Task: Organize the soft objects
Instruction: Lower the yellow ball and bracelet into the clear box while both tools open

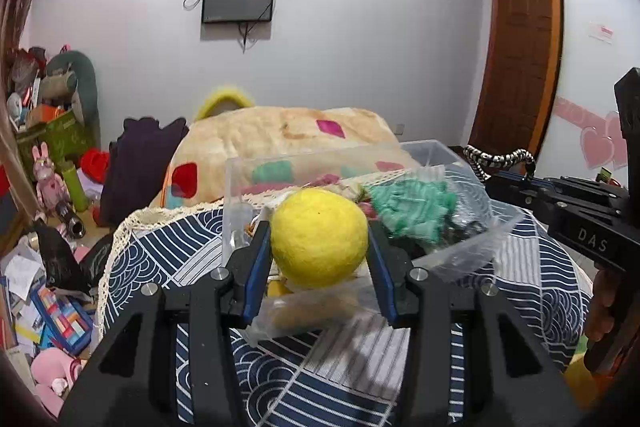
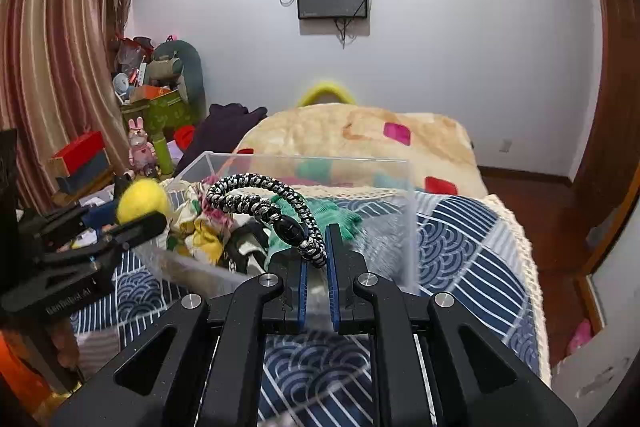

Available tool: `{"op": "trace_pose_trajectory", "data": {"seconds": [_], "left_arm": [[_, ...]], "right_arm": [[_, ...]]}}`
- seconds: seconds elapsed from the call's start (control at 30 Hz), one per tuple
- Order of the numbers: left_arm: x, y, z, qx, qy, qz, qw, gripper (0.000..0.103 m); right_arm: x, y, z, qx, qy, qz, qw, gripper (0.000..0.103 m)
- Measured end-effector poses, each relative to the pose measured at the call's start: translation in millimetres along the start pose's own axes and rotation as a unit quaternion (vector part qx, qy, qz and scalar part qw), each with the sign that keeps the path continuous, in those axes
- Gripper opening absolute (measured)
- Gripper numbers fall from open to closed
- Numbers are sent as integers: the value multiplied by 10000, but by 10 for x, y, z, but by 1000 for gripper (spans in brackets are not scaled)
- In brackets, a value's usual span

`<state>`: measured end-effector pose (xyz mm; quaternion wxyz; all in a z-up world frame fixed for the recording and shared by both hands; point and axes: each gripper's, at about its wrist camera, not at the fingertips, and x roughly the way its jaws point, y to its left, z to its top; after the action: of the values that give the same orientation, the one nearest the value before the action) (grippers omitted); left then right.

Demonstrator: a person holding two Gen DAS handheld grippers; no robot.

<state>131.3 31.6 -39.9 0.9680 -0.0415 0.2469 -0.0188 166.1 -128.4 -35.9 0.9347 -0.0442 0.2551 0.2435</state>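
Note:
My left gripper [image 1: 319, 241] is shut on a yellow felt ball [image 1: 319, 237] and holds it over the near edge of a clear plastic box [image 1: 472, 251]. The box holds a green knitted piece [image 1: 408, 207] and other soft items. My right gripper [image 2: 316, 255] is shut on a black-and-white braided cord [image 2: 256, 195] with a black bead, held above the same box [image 2: 404, 227]. In the right wrist view the yellow ball [image 2: 140, 201] and the left gripper [image 2: 136, 223] show at the left. In the left wrist view the right gripper [image 1: 496, 183] shows at the right, holding the cord [image 1: 496, 159].
The box sits on a bed with a navy wave-pattern cover [image 1: 304, 379] and a beige blanket [image 2: 360, 135] behind. Toys, boxes and papers are piled on the floor to the left [image 1: 48, 227]. A wooden door [image 1: 516, 59] is on the right.

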Motion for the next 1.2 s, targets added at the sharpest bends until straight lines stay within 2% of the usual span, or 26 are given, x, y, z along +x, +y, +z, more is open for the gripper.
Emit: {"op": "trace_pose_trajectory", "data": {"seconds": [0.33,0.5,0.53,0.57,0.6,0.63,0.67,0.8,0.93,1.2], "left_arm": [[286,58,3,-33,269,157,9995,46],[293,63,-37,-16,389,149,9991,58],[288,58,-42,-13,386,154,9991,60],[279,52,-48,-12,381,151,9992,62],[268,51,-54,-16,382,130,9992,62],[259,51,-56,-22,384,115,9992,62],[246,50,-60,-34,389,93,9992,62],[154,23,-60,-19,353,32,9994,62],[-4,-13,-40,-53,233,-51,9997,63],[-494,-186,89,173,-434,-51,9989,63]], "right_arm": [[472,173,44,-153,565,59,9983,8],[525,223,-35,-386,830,68,9958,11],[501,225,-52,-432,813,46,9957,16],[481,224,-51,-448,793,35,9958,27],[458,226,-53,-470,797,41,9957,33],[421,220,-57,-483,750,11,9960,43],[384,215,-62,-515,691,-39,9963,47],[269,199,-82,-660,605,-85,9959,47],[102,167,-90,-649,514,39,9966,47],[-355,182,32,-489,-163,219,9984,47]]}}
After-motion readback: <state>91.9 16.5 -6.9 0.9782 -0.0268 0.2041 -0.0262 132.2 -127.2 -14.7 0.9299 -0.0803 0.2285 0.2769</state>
